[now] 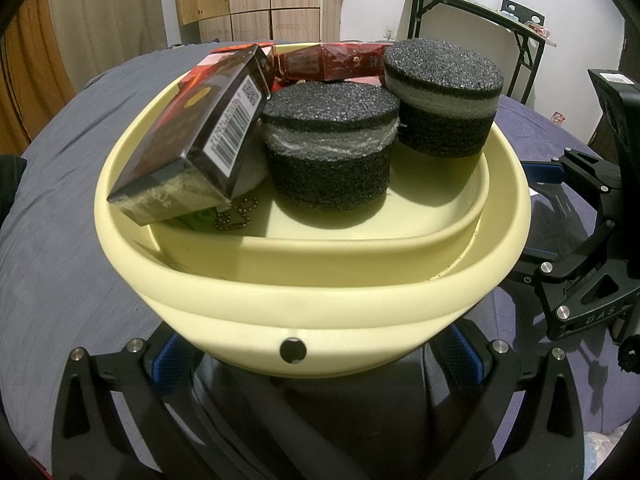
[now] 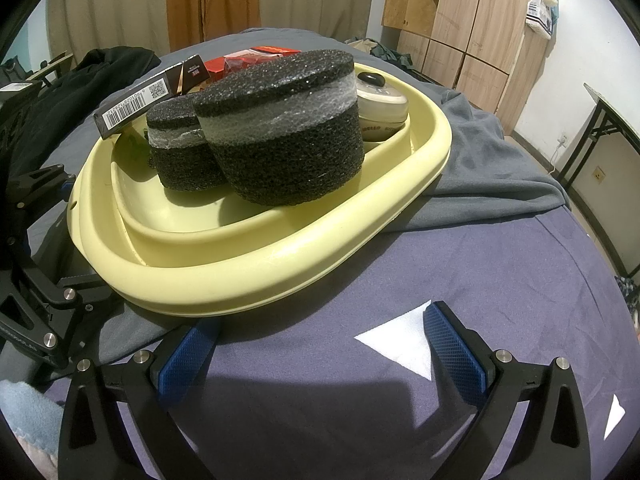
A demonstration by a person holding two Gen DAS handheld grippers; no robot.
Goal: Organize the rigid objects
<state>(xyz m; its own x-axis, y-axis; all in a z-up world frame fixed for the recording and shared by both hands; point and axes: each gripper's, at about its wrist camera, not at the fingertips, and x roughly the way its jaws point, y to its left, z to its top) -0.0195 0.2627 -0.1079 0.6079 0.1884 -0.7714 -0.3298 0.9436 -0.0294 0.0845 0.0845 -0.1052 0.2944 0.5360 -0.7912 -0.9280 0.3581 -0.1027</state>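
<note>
A pale yellow basin sits on a bed. It holds two black foam cylinders, a black box with a barcode, red packets and a bead chain. In the right wrist view the cylinders, the black box and a cream jar show. My left gripper is open, its fingers on either side of the basin's near wall. My right gripper is open and empty, just short of the basin's rim.
The bed has a purple sheet and a grey blanket. Dark clothes lie at the far left. Wooden wardrobes and a folding table stand behind. The right gripper's body is at the basin's right side.
</note>
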